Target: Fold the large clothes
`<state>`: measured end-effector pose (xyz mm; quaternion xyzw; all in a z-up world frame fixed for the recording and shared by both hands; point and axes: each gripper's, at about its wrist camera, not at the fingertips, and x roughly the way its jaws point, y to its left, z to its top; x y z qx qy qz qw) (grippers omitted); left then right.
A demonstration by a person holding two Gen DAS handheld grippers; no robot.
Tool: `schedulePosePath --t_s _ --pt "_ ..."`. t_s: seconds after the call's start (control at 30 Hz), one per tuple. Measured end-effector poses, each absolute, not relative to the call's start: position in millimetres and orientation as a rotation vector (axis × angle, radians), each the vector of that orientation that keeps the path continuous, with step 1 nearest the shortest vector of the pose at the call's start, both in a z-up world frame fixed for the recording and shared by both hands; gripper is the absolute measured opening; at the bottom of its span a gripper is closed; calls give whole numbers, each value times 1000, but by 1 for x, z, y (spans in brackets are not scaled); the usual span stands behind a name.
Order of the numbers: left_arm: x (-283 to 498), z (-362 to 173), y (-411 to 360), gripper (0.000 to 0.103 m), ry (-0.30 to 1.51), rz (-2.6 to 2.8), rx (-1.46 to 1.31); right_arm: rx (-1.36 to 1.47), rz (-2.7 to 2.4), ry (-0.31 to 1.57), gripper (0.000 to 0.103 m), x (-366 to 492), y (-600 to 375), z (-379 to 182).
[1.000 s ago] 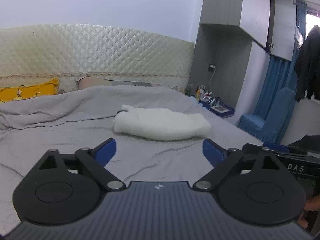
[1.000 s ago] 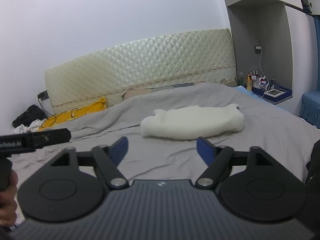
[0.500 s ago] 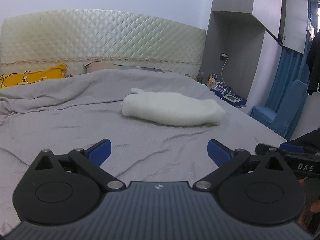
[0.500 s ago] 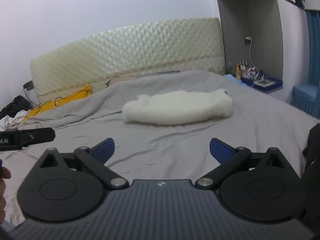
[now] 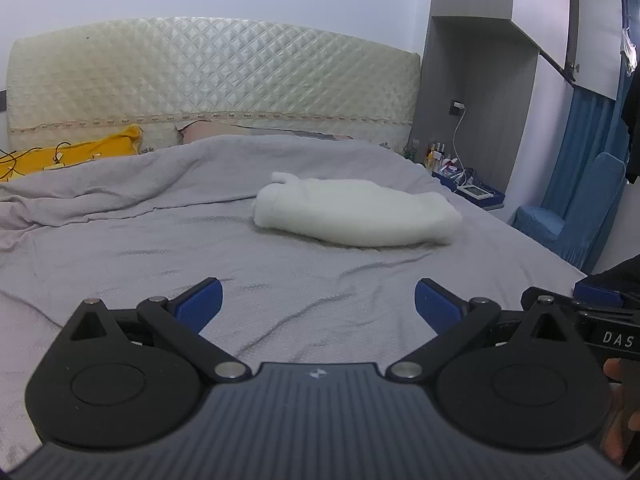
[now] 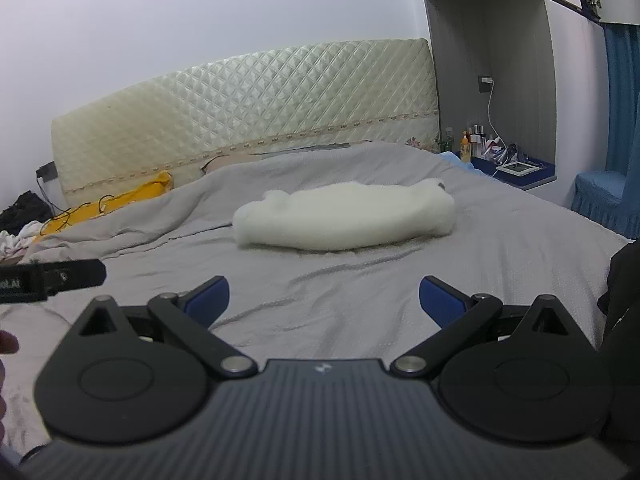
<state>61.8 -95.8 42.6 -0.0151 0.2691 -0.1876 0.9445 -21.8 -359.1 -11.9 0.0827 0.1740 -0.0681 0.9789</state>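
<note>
Left gripper spread wide, blue pads far apart, nothing between them but bare grey bedsheet. Right gripper likewise at full spread after just opening further, blue fingertips clear of everything, only wrinkled sheet in the gap.

Folded white fleecy garment well ahead of the left jaws, beyond the fingertips and a little toward the right finger's side, lying flat on the sheet as a long, rounded bundle. Seen from the right wrist, same white garment straight ahead of the jaws, roughly centred on the gap, well apart from both pads. No contact with either gripper.

Beyond the garment, rumpled fold of the grey sheet rising toward a cream quilted headboard. Yellow pillow with a dark cable across it far ahead, off past the left finger's side. Bedside shelf with small bottles and a white device far ahead on the right finger's side; charging cable hanging from a wall socket above it. Blue-covered chair further out on that side, blue curtain behind it.

Part of the other gripper, black with white lettering, at the right edge of the left wrist view, with fingers of a hand below it. Similar black bar at the left edge of the right wrist view.
</note>
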Motion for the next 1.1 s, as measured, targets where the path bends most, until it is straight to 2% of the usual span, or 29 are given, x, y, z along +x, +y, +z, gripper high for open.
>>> schedulePosePath --t_s 1.1 --pt "55 43 -91 103 543 -391 -35 178 -155 351 103 -21 -362 -12"
